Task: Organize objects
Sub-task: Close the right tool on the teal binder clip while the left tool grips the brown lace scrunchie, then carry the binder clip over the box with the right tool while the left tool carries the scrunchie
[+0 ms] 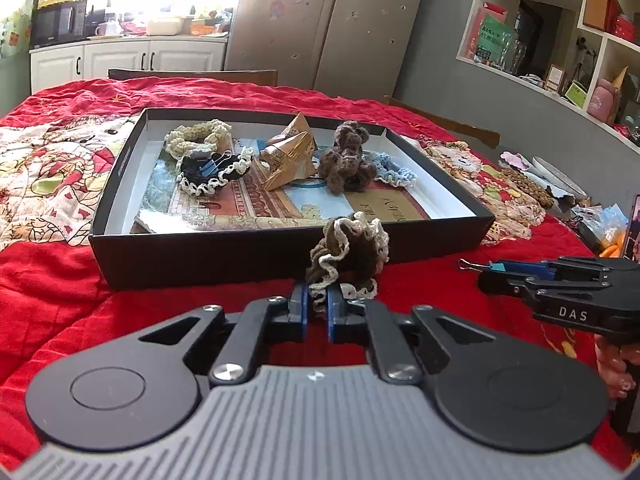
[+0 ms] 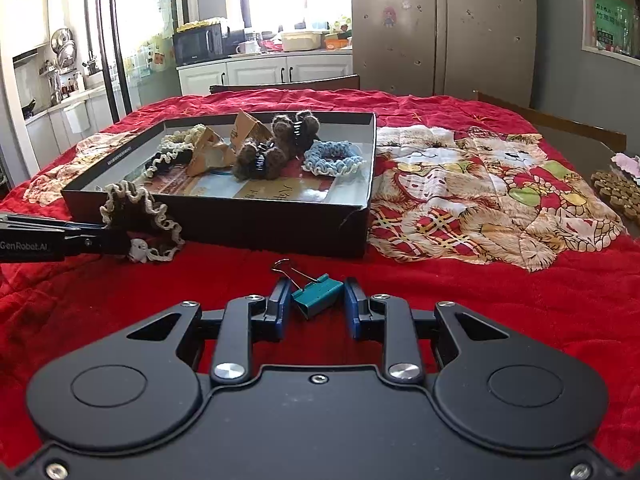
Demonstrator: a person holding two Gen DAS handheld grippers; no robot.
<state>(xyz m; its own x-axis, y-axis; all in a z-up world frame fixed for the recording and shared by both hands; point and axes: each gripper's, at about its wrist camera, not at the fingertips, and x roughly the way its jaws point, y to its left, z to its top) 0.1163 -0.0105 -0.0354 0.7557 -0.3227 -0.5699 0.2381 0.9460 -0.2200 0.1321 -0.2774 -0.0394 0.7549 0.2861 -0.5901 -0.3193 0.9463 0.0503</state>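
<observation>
My left gripper (image 1: pixel 316 296) is shut on a brown crocheted scrunchie with a cream ruffled edge (image 1: pixel 348 252). It holds the scrunchie just in front of the near wall of a shallow black box (image 1: pixel 200 256). The right wrist view shows the same scrunchie (image 2: pixel 136 216) at the left gripper's tip (image 2: pixel 128 244). A teal binder clip (image 2: pixel 318 294) sits between the pads of my right gripper (image 2: pixel 316 300), which is shut on it over the red quilt. From the left wrist view, the right gripper (image 1: pixel 488 276) is low at the right with the clip's wire handle poking out.
Inside the box lie a cream scrunchie (image 1: pixel 198 136), a black-and-white one with a blue clip (image 1: pixel 212 172), folded paper (image 1: pixel 288 156), brown crochet pieces (image 1: pixel 344 156) and a light blue scrunchie (image 1: pixel 394 168). A brown mat (image 1: pixel 524 184), a plate (image 1: pixel 556 176) and clutter sit at the right.
</observation>
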